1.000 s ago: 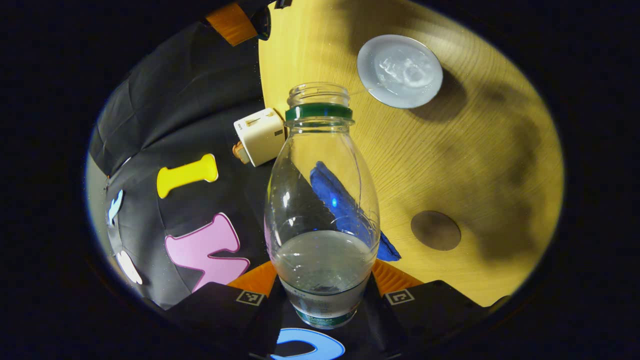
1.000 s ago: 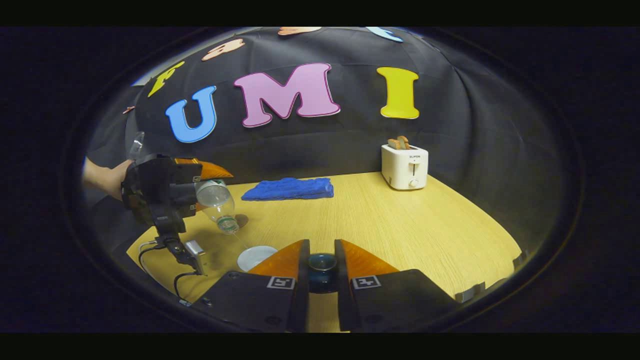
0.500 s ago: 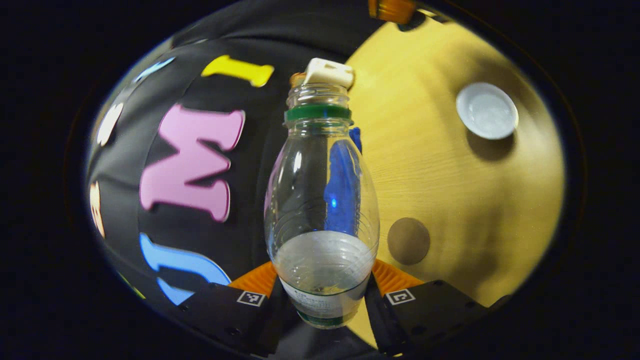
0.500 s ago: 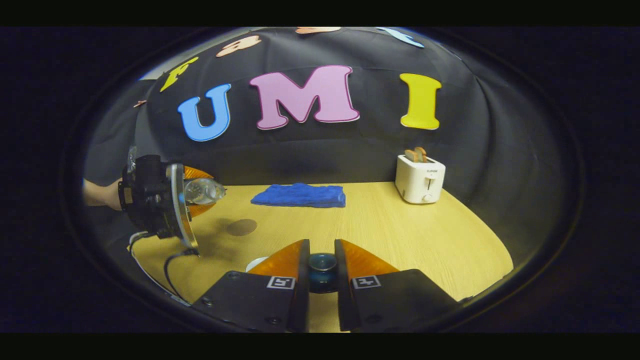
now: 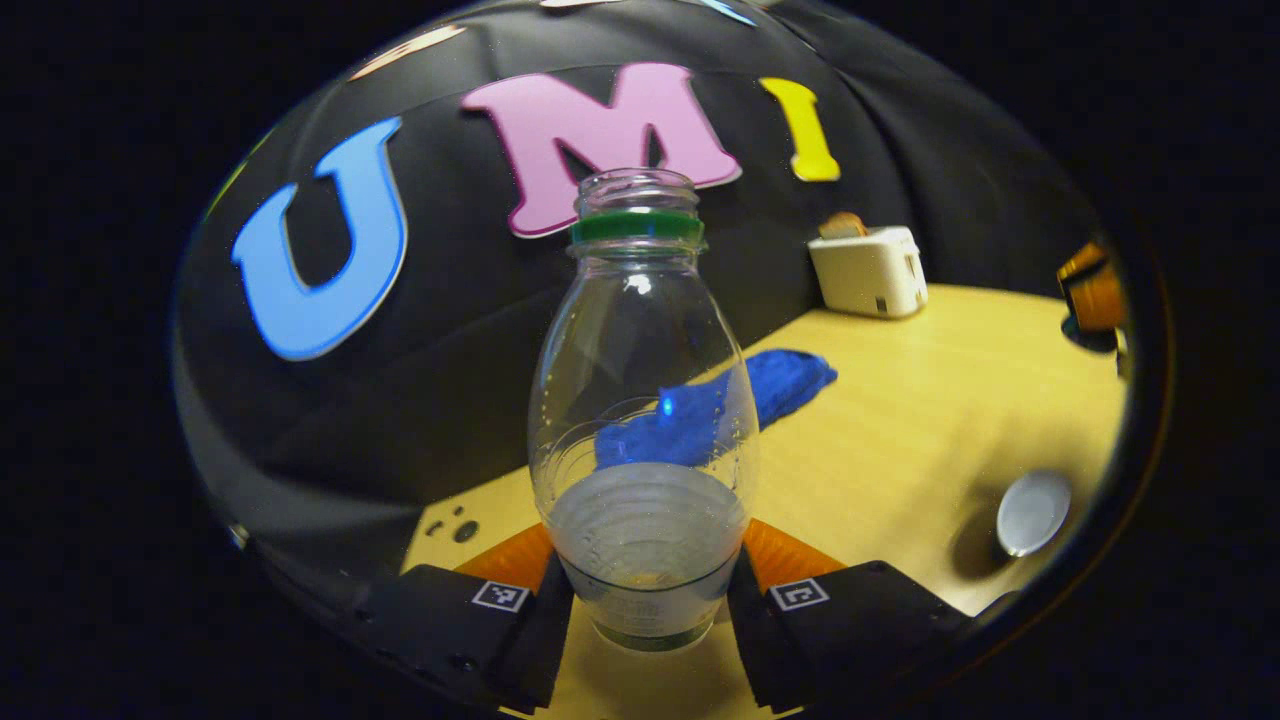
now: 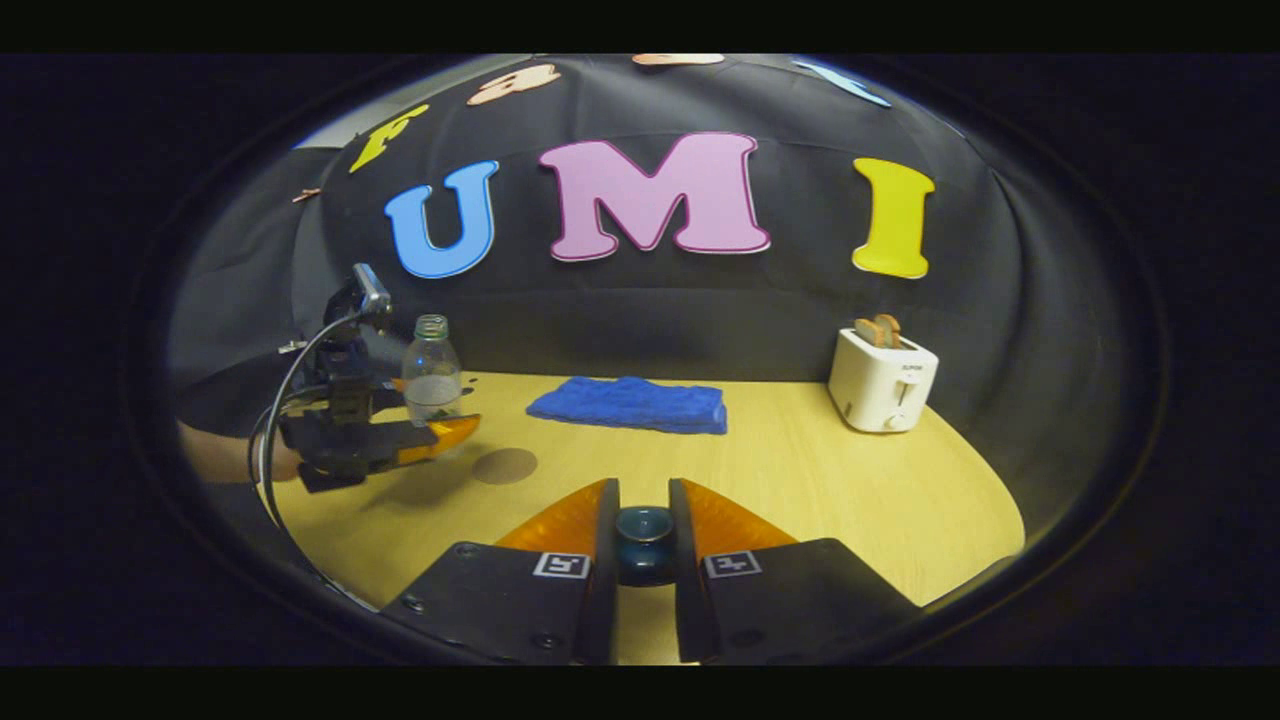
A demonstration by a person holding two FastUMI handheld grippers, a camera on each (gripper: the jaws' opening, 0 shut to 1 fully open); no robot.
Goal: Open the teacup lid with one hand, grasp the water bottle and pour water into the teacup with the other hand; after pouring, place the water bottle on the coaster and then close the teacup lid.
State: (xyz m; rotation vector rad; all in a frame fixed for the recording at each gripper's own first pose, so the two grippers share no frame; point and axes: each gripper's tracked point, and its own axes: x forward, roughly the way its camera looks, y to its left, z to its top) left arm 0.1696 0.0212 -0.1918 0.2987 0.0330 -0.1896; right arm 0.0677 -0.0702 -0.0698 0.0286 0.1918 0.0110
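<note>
Water bottle (image 5: 640, 420) stands upright and uncapped, pinched between both fingers of the left gripper (image 5: 645, 590) near the table's (image 6: 800, 480) left edge, beside the coaster (image 6: 504, 465). Right gripper (image 6: 645, 545) is closed on what looks like the teacup lid's knob (image 6: 645, 540). Teacup (image 5: 1032, 512) sits open.

A folded blue towel (image 6: 630, 404) lies flat at the far middle of the wooden bench (image 6: 800, 480), near the back wall. Well to its right stands a white toaster (image 6: 882, 379), upright, with what look like two bread slices (image 6: 877, 329) poking from its slots.
</note>
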